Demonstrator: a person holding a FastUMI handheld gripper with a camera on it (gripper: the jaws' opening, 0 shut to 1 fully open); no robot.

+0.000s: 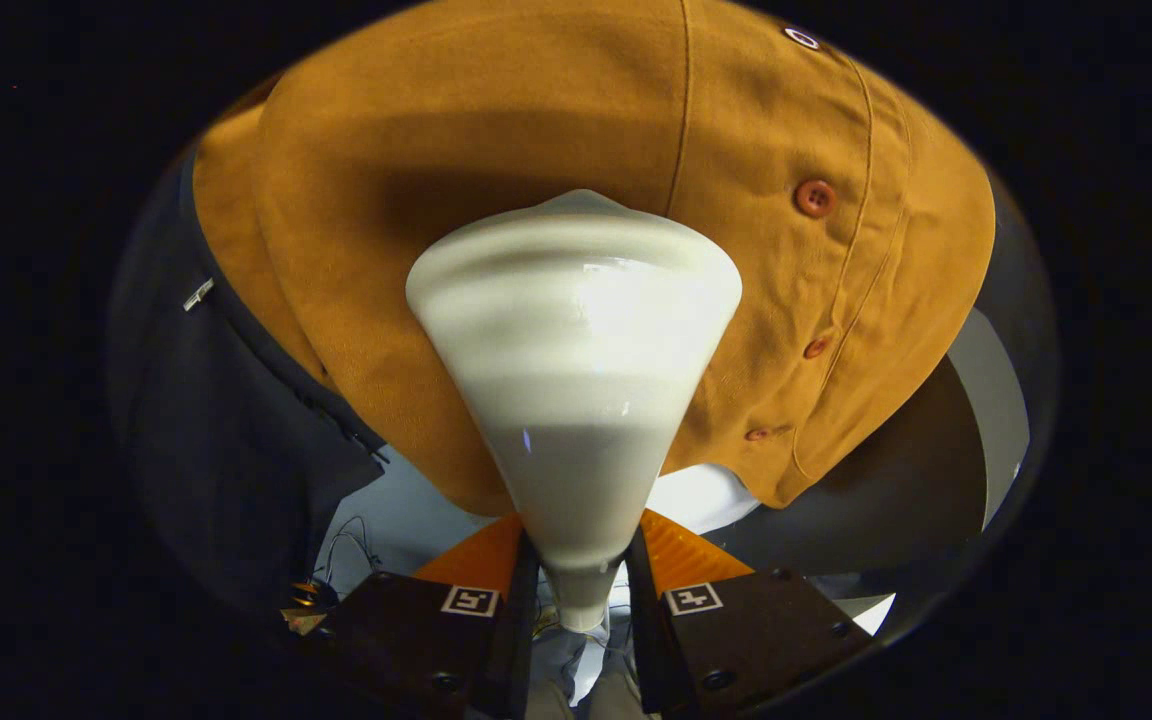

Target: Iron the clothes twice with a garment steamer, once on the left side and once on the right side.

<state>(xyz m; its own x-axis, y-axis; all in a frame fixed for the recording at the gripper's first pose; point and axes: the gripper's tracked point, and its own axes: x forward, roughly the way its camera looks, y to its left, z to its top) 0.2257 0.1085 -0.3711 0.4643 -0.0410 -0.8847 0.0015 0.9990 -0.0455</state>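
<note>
Garment steamer (576,380) | head against mustard shirt (496,130), beside button placket | claw (581,590) clamped on its neck

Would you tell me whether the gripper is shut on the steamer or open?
Shut on it: both fingers of the gripper press the narrow neck of the white steamer, whose wide head points at the mustard shirt.

dark garment (226,440) hanging at left, thin wires (351,545) below.

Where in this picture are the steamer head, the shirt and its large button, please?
steamer head (576,370): gripper view, middle of its cone, held between the gripper (581,590) fingers.
shirt (496,120): gripper view, front panel beyond the steamer.
large button (814,198): gripper view, button centre.
</note>
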